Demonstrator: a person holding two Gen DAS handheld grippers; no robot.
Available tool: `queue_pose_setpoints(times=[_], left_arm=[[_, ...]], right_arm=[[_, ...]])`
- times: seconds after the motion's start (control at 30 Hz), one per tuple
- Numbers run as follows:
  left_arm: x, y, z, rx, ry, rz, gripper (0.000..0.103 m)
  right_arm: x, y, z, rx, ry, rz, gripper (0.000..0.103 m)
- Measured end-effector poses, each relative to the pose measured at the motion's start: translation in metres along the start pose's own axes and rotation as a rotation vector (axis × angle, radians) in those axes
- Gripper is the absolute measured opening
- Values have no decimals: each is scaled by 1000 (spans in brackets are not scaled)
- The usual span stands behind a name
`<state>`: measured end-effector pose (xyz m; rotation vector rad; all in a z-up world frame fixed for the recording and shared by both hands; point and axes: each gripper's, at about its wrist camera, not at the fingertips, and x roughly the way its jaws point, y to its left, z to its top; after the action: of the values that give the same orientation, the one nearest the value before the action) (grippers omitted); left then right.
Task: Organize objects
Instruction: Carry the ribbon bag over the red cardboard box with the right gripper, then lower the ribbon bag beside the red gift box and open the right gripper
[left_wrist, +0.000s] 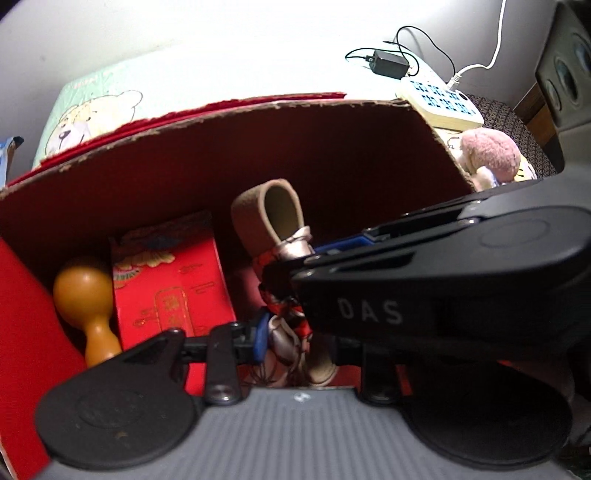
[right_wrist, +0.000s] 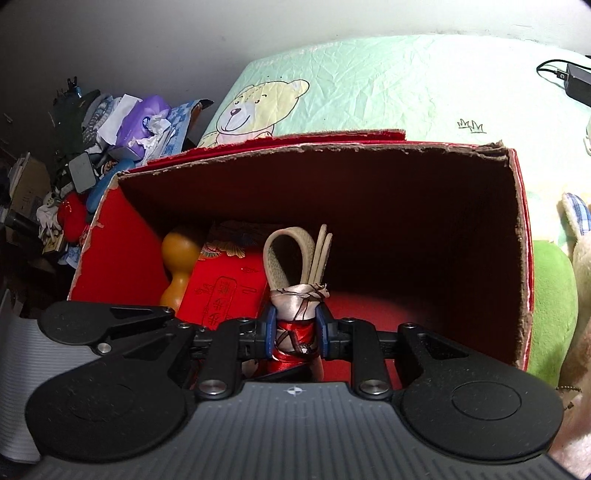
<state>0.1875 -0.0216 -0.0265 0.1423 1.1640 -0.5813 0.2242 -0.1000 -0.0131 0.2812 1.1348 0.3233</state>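
Observation:
A red cardboard box (right_wrist: 522, 258) stands open on the bed; it also shows in the left wrist view (left_wrist: 258, 147). My right gripper (right_wrist: 294, 332) is shut on a beige strap bundle wrapped in red and pink silk (right_wrist: 295, 295), held upright inside the box. In the left wrist view the same bundle (left_wrist: 273, 221) stands in the box, and the right gripper's black body (left_wrist: 424, 288) crosses in front. My left gripper (left_wrist: 291, 339) sits at the bundle's lower part; one blue pad (left_wrist: 261, 338) touches it, the other finger is hidden. A wooden gourd (right_wrist: 181, 258) and a red packet (right_wrist: 229, 291) lie inside.
The box rests on a green bear-print bedsheet (right_wrist: 369, 85). A pink plush toy (left_wrist: 487, 155), a power strip (left_wrist: 439, 99) and a black adapter (left_wrist: 389, 64) lie to the right. A cluttered pile with tissues (right_wrist: 144, 122) stands at the left. A green plush (right_wrist: 550, 295) is beside the box.

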Motion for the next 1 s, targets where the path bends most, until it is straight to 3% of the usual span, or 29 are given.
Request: queue_pose_setpoints(times=[0.33,0.5,1.0], left_arm=[[-2,5,-1,-4,7,54,33],[-6,9,-2,-2,-10,74,50],[-9,14,-5,-2,-47,106,58]], right_arm=[[11,-3,4,26,46,-2,25],[12,-7,3,51,54,-7,26],[9,-8,3,63,10,4,26]])
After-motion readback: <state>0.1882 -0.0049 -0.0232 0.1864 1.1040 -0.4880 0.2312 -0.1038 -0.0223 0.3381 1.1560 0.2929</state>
